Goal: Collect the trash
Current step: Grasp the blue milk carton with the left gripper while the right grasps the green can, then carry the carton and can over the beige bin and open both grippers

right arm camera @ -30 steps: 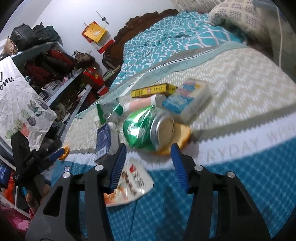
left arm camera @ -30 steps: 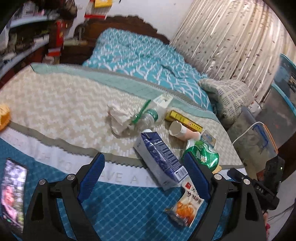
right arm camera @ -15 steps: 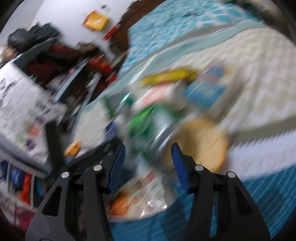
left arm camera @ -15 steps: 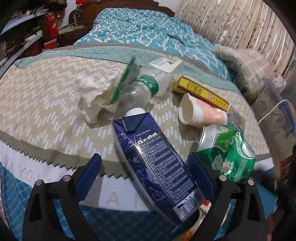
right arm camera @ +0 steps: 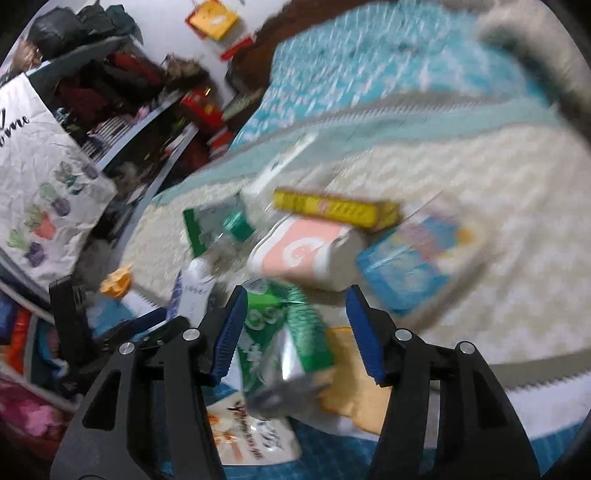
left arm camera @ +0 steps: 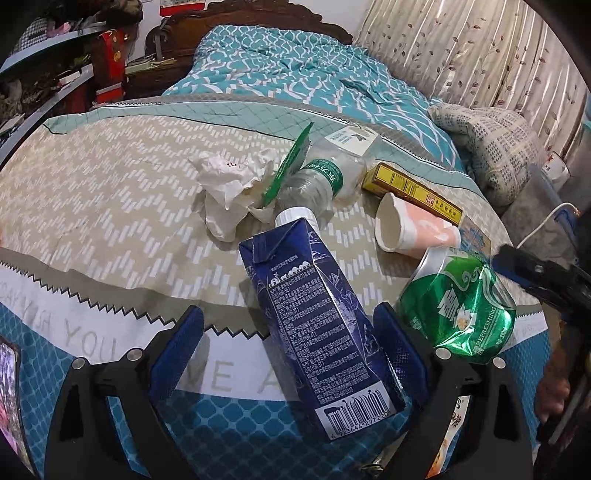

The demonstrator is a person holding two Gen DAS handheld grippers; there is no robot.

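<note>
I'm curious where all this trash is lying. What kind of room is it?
Most likely a bedroom. The trash lies on a bed with a carved wooden headboard, a pillow lies beside it, and curtains hang behind.

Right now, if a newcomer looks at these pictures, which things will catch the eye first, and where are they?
A heap of trash lies on the bed. The dark blue carton lies between the open left tongs, near the front edge. The crushed green can, just to its right, sits between the right tongs, which are not yet pressing it. Behind them are a pink paper cup and crumpled white paper.
</note>
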